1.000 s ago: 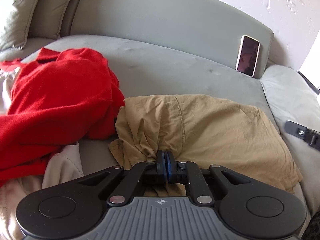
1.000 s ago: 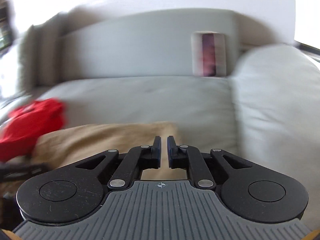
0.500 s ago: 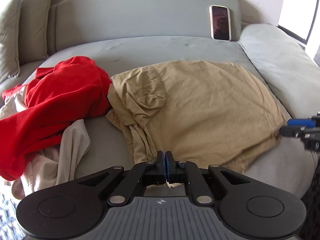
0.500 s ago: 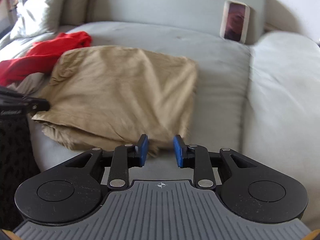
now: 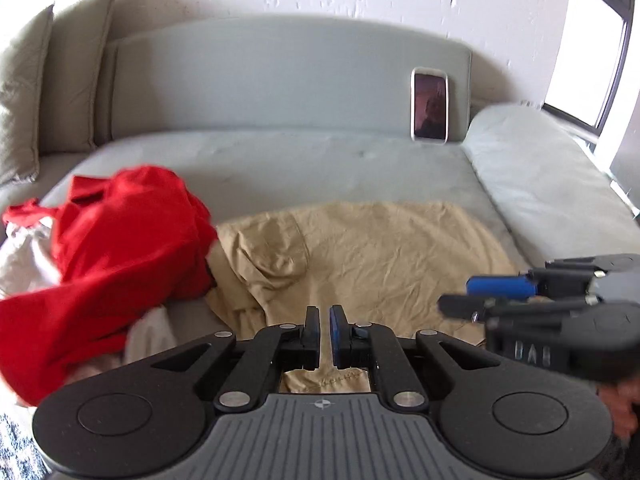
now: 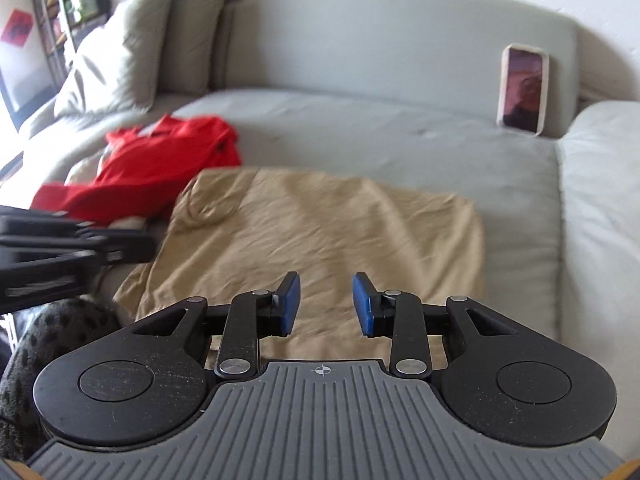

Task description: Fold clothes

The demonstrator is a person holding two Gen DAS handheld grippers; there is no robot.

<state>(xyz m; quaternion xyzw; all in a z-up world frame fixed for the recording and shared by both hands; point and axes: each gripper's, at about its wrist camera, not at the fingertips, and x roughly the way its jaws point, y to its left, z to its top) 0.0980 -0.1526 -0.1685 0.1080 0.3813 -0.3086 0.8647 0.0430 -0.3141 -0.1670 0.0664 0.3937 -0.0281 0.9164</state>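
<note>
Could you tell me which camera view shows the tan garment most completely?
The right wrist view: the tan garment lies there nearly whole, with its far and right edges clear. In the left wrist view, its near part is hidden behind the gripper, and the red garment borders its left.

Left hand-held gripper (image 5: 324, 334): fingers close together, a narrow gap between the blue pads, nothing clamped between them; pointing toward 12 o'clock in its own view. Right hand-held gripper (image 6: 326, 304): fingers spread well apart, blue pads (image 6: 291, 300) facing each other, nothing between them. Seen from the left wrist, the right unit enters at 3 o'clock, pointing toward 9 o'clock. Seen from the right wrist, the left unit lies at 9 o'clock, blurred.
</note>
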